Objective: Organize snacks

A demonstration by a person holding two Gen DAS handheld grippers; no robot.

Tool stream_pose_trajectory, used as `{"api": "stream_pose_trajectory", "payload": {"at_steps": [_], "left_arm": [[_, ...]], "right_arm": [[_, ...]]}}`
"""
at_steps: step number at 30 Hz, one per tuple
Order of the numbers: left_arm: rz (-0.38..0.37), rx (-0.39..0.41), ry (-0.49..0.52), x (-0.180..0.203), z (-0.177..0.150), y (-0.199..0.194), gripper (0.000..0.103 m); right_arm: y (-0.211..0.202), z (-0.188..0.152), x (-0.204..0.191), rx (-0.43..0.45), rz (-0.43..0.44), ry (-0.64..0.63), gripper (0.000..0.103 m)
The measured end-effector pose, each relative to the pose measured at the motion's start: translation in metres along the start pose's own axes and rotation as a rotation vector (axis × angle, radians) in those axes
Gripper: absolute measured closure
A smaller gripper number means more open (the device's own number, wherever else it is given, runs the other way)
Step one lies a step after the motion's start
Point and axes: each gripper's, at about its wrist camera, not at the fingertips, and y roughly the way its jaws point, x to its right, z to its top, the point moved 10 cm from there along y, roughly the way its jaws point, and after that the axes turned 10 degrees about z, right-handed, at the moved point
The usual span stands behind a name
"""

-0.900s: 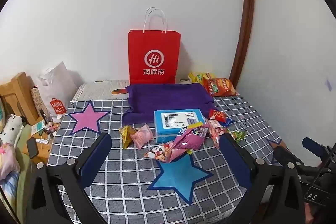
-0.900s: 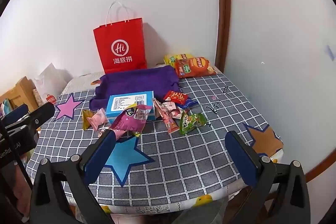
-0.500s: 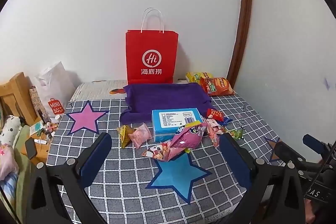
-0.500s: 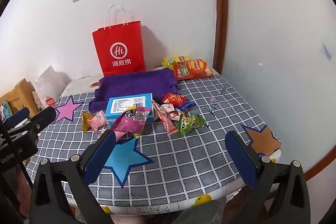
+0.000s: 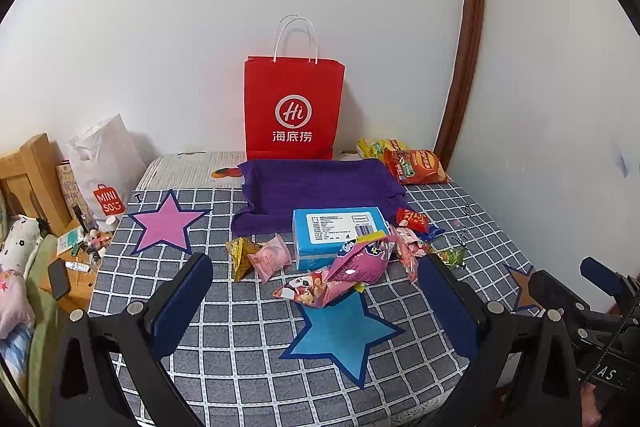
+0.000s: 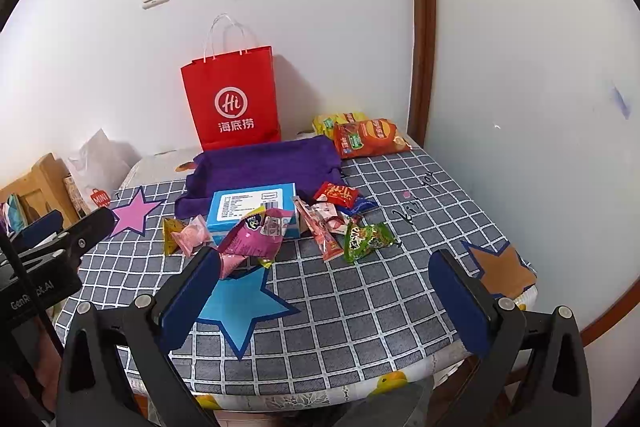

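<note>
Both grippers hang spread and empty over the desk's near edge, with the snack pile (image 6: 280,223) beside the blue box (image 6: 252,207) straight ahead, the right gripper (image 6: 320,291) nearer its loose packets than the left gripper (image 5: 316,291).

Loose snack packets (image 5: 352,263) clustered around a flat blue box (image 5: 338,233), just before purple cloth (image 5: 316,187).

The blue box's (image 5: 338,227) label print is too small to read, the magenta snack bag (image 5: 362,261) covers its near corner, the yellow chip bag (image 6: 338,119) sits half hidden behind the red chip bag (image 6: 368,139), and the bench's (image 6: 360,307) near edge is cut off.
</note>
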Motion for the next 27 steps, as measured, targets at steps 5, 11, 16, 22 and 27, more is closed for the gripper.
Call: {"api": "stream_pose_trajectory", "payload": {"at_steps": [5,11,16,22,27], "left_arm": [[-0.002,0.001,-0.005,0.0009,-0.0015,-0.0002,0.0],[-0.006,0.006,-0.001,0.0034,-0.0013,-0.0031,0.0],[-0.008,0.008,0.002,0.0036,-0.0016,-0.003,0.0],[-0.01,0.007,0.001,0.004,-0.0018,-0.0031,0.0],[-0.011,0.005,-0.001,0.005,-0.0022,-0.0029,0.0]], "right_arm": [[-0.0002,-0.0015,-0.0011,0.001,0.001,-0.004,0.001],[-0.0012,-0.0015,-0.0037,0.004,0.004,-0.006,0.001],[-0.002,-0.0014,-0.0044,0.01,0.006,-0.005,0.001],[-0.0025,-0.0028,-0.0044,0.01,0.005,-0.004,0.001],[-0.0033,-0.0023,-0.0047,0.01,0.005,-0.009,0.001]]}}
